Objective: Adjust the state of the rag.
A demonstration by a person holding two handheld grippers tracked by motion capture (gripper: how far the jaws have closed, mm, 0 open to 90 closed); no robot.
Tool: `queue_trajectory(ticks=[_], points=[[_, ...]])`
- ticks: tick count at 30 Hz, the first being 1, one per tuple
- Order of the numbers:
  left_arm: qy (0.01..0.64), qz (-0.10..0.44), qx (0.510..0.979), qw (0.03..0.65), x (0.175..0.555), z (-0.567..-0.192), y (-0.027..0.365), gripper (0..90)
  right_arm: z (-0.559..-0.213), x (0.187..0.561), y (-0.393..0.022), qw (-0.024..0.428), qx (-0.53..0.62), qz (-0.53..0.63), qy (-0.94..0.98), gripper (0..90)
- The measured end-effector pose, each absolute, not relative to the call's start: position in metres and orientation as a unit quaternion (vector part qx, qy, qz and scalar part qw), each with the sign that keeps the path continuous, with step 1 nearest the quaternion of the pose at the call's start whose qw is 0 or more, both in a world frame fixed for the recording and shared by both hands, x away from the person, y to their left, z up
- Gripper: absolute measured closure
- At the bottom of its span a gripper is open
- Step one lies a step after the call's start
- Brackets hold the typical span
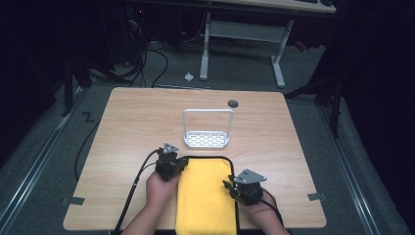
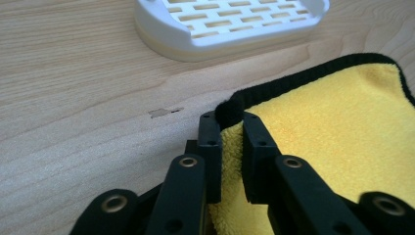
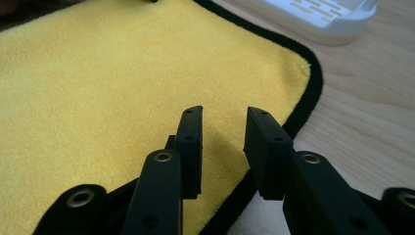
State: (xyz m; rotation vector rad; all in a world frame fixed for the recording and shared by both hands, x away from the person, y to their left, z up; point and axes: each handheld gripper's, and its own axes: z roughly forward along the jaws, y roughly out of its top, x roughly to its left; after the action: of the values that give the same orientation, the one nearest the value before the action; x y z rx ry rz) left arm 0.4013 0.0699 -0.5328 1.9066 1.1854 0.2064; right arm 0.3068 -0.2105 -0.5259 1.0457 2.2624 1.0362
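The table carries a yellow cloth at six o'clock, hanging over the near edge; the white rack stands just beyond it at twelve, a likely snag when lifting; the left gripper has pinched the cloth's far-left corner, jaws nearly closed on it; the right gripper hovers part-open over the right hem, gripping nothing; next, I judge, it must close there.

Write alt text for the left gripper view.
The left gripper pinches the black-edged corner of a yellow cloth between its two black fingers. Beyond lies a pale wooden table with a white slotted tray.
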Motion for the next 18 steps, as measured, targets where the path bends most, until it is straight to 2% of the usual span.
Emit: queue_trajectory(ticks=[6, 13, 18], points=[[0.467, 0.069, 0.752, 0.460, 0.400, -0.538, 0.075, 82.4, -0.525, 0.311, -0.213, 0.228, 0.398, 0.383, 0.802, 65.9], [0.464, 0.076, 0.753, 0.460, 0.396, -0.540, 0.073, 81.7, -0.518, 0.332, -0.212, 0.234, 0.422, 0.388, 0.785, 63.4], [0.470, 0.072, 0.750, 0.460, 0.398, -0.540, 0.074, 81.4, -0.517, 0.353, -0.202, 0.232, 0.430, 0.367, 0.791, 55.8]])
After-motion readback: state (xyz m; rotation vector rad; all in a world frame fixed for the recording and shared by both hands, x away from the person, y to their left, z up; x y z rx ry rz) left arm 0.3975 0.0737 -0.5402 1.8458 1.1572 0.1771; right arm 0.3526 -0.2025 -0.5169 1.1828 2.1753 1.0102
